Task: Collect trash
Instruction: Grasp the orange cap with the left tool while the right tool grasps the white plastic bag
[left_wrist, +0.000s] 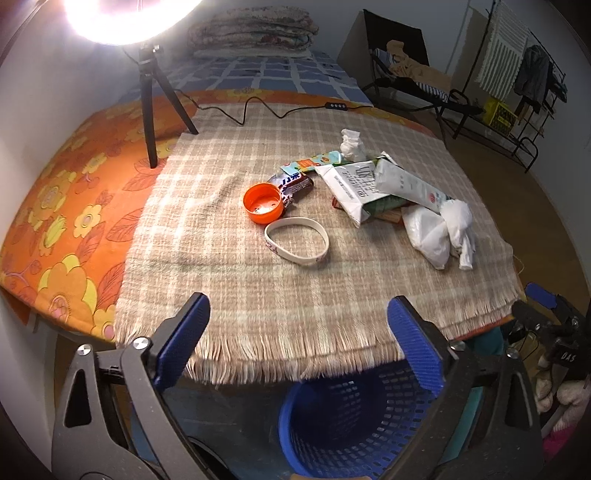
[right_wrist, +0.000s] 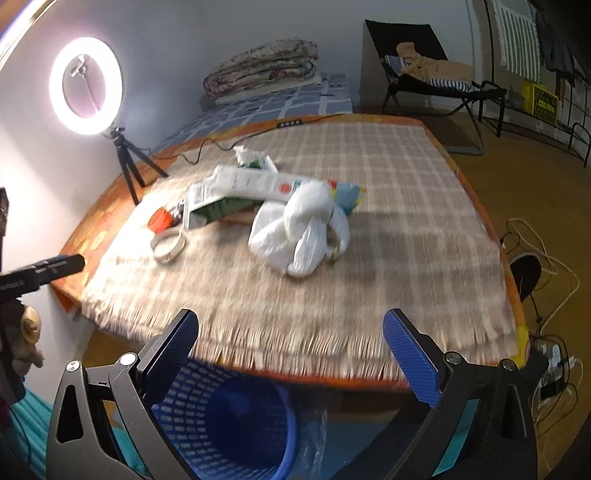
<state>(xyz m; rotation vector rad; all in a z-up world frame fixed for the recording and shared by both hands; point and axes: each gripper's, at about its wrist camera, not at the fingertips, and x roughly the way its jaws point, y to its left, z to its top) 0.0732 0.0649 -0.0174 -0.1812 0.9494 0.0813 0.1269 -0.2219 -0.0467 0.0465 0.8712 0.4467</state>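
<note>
Left wrist view: the left gripper (left_wrist: 297, 341) hangs off the near edge of the table (left_wrist: 77, 206), fingers spread wide, nothing between them.
Ring light (left_wrist: 122, 18): stands on its tripod at the far left corner, probably to light the work; its glare washes out that corner.
Orange cap (left_wrist: 263, 203): lies open side up, left of centre, touching a dark wrapper (left_wrist: 295, 186).
Paper ring (left_wrist: 296, 240): lies just nearer than the cap, apart from it.
Trash heap (left_wrist: 373, 184): cartons and wrappers overlap right of centre; what lies beneath is hidden.
White bag (left_wrist: 439, 232): knotted, toward the right edge.
Blue basket (left_wrist: 354, 417): on the floor under the near edge, likely placed for a short carry; its contents cannot be made out.
Right gripper (right_wrist: 291, 350): fingers wide apart and empty, also off the near edge.
Right wrist view: motion blur smears the cloth (right_wrist: 369, 258) and the print on the cartons.
</note>
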